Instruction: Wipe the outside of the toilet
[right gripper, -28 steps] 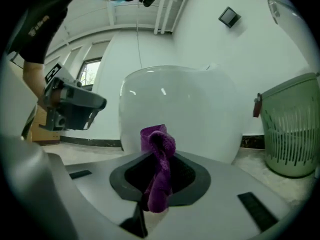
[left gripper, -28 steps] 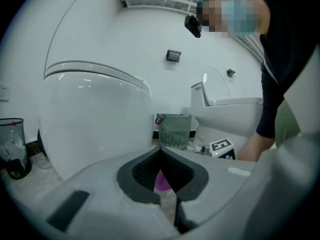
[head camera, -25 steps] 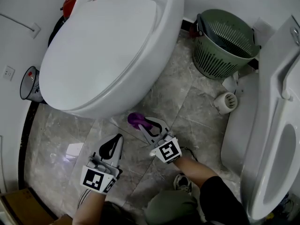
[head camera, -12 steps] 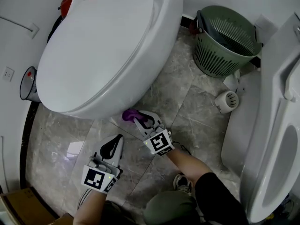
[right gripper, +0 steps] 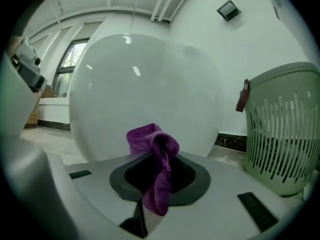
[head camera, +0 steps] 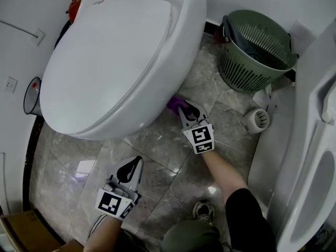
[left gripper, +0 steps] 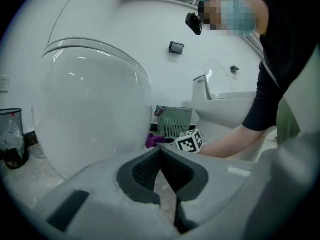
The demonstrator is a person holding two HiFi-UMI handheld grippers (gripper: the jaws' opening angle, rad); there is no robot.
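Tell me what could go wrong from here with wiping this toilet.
1. The purple cloth is pinched in the right gripper by a narrow fold. Dragging it along the toilet bowl may pull it out.
2. Little cloth sticks out past the gripper, so hard plastic could scrape the bowl.
3. The green basket stands close on the right, and a sweep toward the back might knock it.
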